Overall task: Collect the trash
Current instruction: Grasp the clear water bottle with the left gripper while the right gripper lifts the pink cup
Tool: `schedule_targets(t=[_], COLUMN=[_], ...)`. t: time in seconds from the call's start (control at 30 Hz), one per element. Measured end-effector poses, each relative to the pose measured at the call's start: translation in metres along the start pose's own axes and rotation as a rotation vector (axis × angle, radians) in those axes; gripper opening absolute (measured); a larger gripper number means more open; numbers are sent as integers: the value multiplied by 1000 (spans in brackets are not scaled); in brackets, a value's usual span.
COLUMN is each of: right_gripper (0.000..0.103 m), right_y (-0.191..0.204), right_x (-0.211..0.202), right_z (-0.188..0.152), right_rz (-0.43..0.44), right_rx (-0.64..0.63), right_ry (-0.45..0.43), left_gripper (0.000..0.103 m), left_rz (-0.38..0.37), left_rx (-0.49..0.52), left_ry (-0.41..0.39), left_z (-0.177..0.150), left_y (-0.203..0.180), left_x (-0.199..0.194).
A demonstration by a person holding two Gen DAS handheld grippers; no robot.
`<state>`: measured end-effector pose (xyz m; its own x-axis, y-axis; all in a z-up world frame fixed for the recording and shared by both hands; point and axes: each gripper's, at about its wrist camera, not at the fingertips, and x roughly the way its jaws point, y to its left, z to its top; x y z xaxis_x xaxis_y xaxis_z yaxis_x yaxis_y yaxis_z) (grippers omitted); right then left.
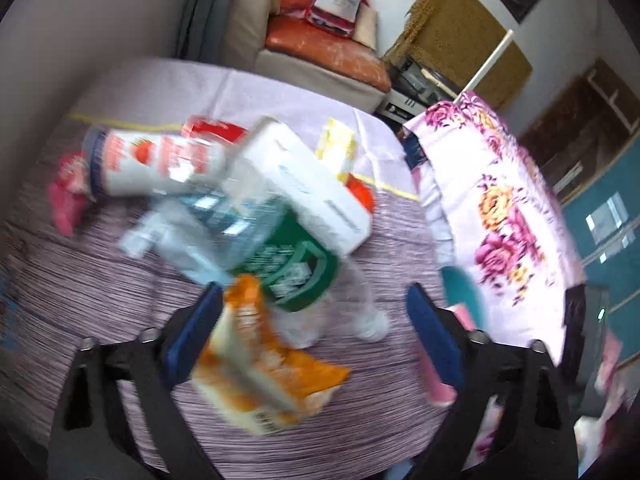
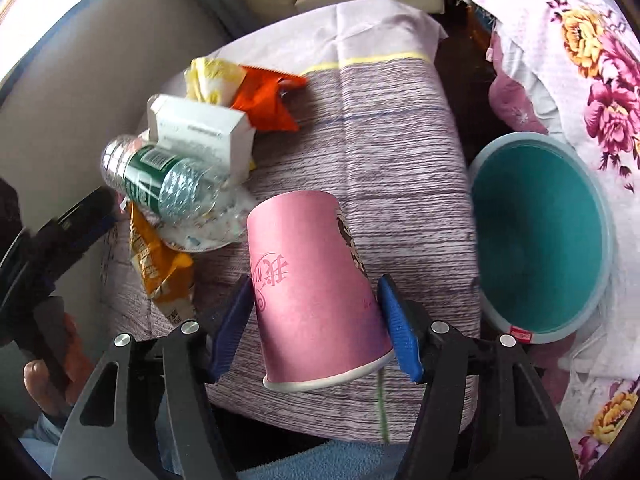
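A: What did the right gripper [image 2: 316,328] hold?
B: One pink cup [image 2: 312,292], upside down, squeezed tight, beside the teal bin [image 2: 540,320].
A: And the left gripper [image 1: 314,332]?
B: Its jaws stood wide, empty, over one orange wrapper [image 1: 260,364]. One bottle [image 1: 256,240] and one white box [image 1: 304,184] lay behind.

Table [image 2: 380,140]: right half bare from centre toward 3 o'clock, open passage to the teal bin [image 2: 540,240] just off that edge. Left half blocked at 9–11 o'clock by a heap: plastic bottle [image 2: 160,184], white box [image 2: 200,132], orange wrappers [image 2: 264,100].
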<state>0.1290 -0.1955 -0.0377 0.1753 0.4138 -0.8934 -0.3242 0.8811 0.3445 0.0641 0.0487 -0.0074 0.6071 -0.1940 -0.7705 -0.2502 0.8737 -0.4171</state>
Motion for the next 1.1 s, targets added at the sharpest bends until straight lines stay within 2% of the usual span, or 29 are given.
schedule_targets(t=[0.1,0.13,0.27,0.37,0.5,0.53,0.57,0.77,0.93,1.0,1.1], right_gripper=[61,61,61,61,61,61,61,61,61,61,61], right_y=[-8,-9,-15,-22,-27,-27,-28,-35,-41,-44,-53], right_x=[-1,1,5,10,17,17,18,17,19,18,13], right_z=[3,5,11,15,19,19,19,20,19,18,14], right_rz=[12,15,20,24,30,33,33,41,41,37,29], right_rx=[5,5,4,5,6,6,5,11,21,31,54], right_ry=[-7,-8,-6,-2,3,5,7,9,20,15,8], left_gripper=[85,85,85,89,93,93,85,78,78,78,78], left_rz=[90,107,129,169,220,229,231,226,119,116,71], left_rx=[-31,-72,-180,-195,-210,-195,-166,48,313,377,455], left_ry=[19,18,1,-26,-17,-16,-17,-8,153,169,209], left_z=[0,-1,5,14,19,19,18,12,7,2,-8], left_y=[-6,-3,7,8,3,1,-2,-17,-40,-51,-72], left_x=[14,17,25,29,46,51,55,51,59,64,75])
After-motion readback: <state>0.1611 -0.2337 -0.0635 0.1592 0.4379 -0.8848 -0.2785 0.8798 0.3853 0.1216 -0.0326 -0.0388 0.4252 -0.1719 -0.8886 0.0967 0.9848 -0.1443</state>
